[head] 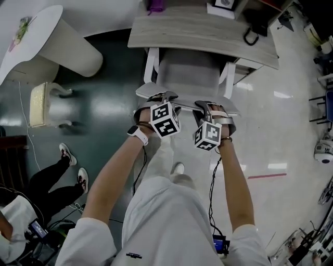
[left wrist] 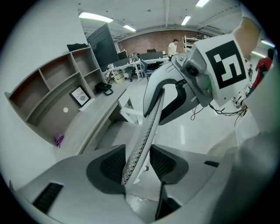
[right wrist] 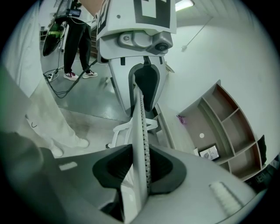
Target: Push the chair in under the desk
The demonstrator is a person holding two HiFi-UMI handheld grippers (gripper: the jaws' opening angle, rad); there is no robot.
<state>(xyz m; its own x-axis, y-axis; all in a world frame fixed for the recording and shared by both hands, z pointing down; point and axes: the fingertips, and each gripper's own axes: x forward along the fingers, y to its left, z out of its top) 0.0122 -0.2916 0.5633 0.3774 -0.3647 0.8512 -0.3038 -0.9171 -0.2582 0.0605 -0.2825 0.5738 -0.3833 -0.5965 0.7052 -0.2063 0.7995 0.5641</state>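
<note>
Chair [head: 190,72] at desk [head: 197,34] (round table [head: 36,36] L)

Colour reference:

The chair [head: 190,72] has a white frame and a pale grey seat. In both gripper views its backrest edge is white with rows of small dark perforations.

The desk [head: 197,31] is light grey wood grain.

The left gripper [left wrist: 138,162] and right gripper [right wrist: 141,168] have light grey shells and dark grey pads [left wrist: 113,165]. Each marker cube [head: 165,119] bears black squares on white.

The floor [head: 99,130] is dark teal at frame left and glossy off-white at frame right, with a short red line [head: 267,176] at lower right.

A purple item [head: 155,6] sits at top centre.
</note>
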